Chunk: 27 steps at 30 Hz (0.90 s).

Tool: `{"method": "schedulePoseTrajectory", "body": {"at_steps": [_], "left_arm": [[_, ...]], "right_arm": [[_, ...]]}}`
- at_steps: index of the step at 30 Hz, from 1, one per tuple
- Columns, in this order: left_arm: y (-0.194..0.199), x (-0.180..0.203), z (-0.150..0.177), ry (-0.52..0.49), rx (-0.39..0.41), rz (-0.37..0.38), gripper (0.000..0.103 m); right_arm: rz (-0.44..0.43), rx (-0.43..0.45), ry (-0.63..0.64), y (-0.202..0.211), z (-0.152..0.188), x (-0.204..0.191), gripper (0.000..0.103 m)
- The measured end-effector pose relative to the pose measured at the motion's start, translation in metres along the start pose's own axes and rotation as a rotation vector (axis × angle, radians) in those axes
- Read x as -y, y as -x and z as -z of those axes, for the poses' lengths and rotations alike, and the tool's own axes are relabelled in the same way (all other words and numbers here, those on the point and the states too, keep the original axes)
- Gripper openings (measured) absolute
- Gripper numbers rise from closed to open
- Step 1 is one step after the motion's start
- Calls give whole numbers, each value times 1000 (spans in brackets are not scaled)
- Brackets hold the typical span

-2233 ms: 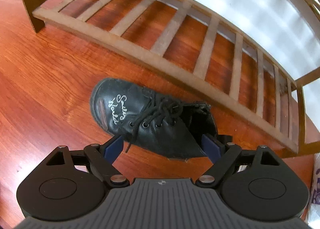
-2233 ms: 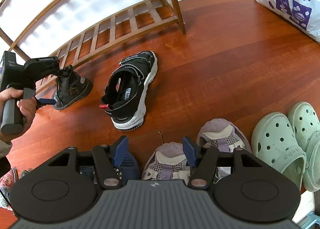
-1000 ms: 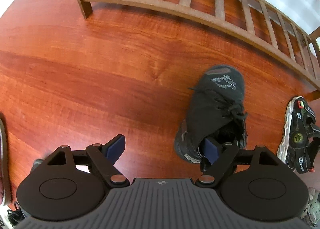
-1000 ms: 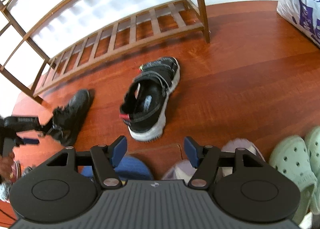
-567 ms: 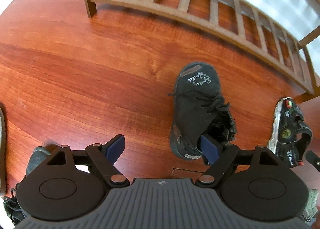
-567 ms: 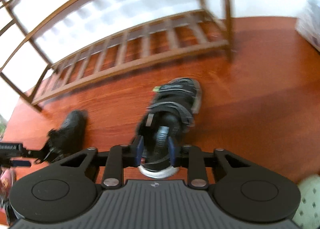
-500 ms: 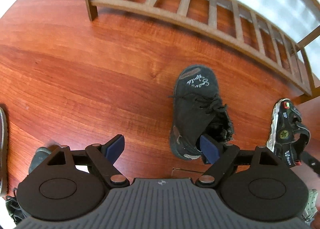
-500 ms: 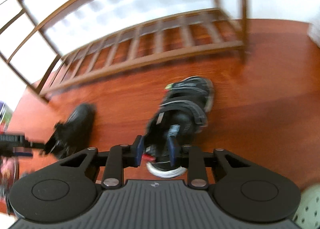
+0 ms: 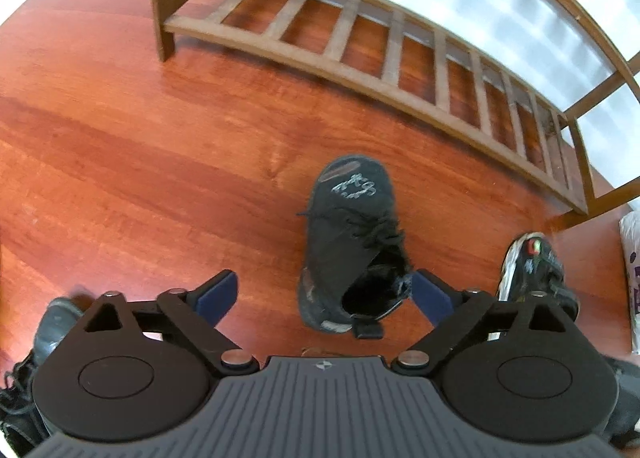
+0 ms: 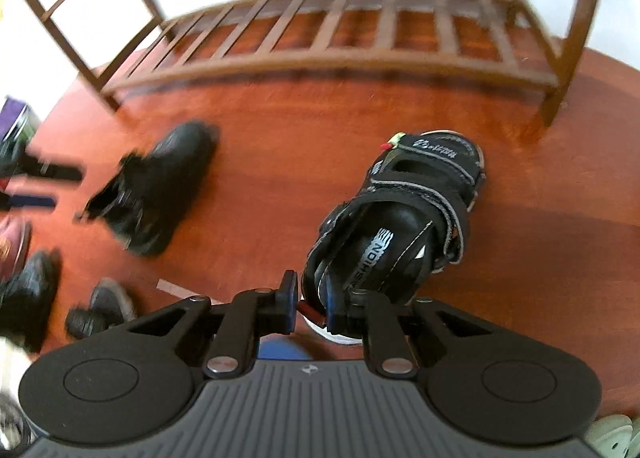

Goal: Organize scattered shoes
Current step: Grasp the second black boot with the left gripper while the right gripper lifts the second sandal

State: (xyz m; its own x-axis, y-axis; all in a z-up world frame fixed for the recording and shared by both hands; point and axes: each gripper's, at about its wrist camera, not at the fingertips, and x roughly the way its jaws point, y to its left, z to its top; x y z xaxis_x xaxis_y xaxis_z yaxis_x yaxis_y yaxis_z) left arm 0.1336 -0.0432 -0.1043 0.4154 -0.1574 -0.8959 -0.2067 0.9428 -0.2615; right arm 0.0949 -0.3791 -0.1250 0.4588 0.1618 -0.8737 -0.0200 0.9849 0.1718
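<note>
Currently the black sandal [image 10: 404, 226] sits on the red-brown wood floor [image 10: 280, 146] in front of the slatted wooden shoe rack [image 10: 328, 54], toe toward the rack, near its right-hand post. White sole edge visible at the heel; "FASHION" printed on the insole. The right gripper [image 10: 310, 300] is pinched narrow on the sandal's heel strap: one blue pad inside the heel opening, the other outside, strap between them. Can't tell whether the sandal is lifted or flat on the floor.

Black lace-up boot [image 9: 352, 242] stands on the floor left of the sandal, toe also toward the rack, well short of the lowest shelf. Silver script on the toe cap, laces loose, collar open. The left gripper [image 9: 322, 294] is spread wide; its right pad [image 9: 430, 296] is just beside the boot's collar, the left pad well clear over bare floor. Contact between pad and collar can't be confirmed.

In the right wrist view the boot [image 10: 156, 186] is motion-blurred. More dark shoes [image 10: 96, 308] lie at the lower left, blurred. A pale green clog [image 10: 612, 434] shows at the bottom right corner. Left wrist view shows the sandal [image 9: 532, 274] partly behind the gripper body, and a white bag [image 9: 632, 258] at the right edge.
</note>
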Motion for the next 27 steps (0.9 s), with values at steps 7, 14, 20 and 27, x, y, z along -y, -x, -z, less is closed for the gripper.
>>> {"method": "schedulePoseTrajectory", "body": {"at_steps": [7, 14, 20, 27], "left_arm": [[-29, 13, -8, -18, -16, -53, 98], [-55, 22, -12, -49, -32, -69, 99], [-73, 28, -12, -102, -47, -101, 99], [-91, 29, -10, -139, -74, -126, 98]], "right_arm": [[-13, -17, 22, 9, 4, -4, 27], [9, 6, -12, 25, 12, 4, 42], [37, 16, -47, 30, 17, 12, 43], [70, 15, -81, 27, 23, 24, 45]]}}
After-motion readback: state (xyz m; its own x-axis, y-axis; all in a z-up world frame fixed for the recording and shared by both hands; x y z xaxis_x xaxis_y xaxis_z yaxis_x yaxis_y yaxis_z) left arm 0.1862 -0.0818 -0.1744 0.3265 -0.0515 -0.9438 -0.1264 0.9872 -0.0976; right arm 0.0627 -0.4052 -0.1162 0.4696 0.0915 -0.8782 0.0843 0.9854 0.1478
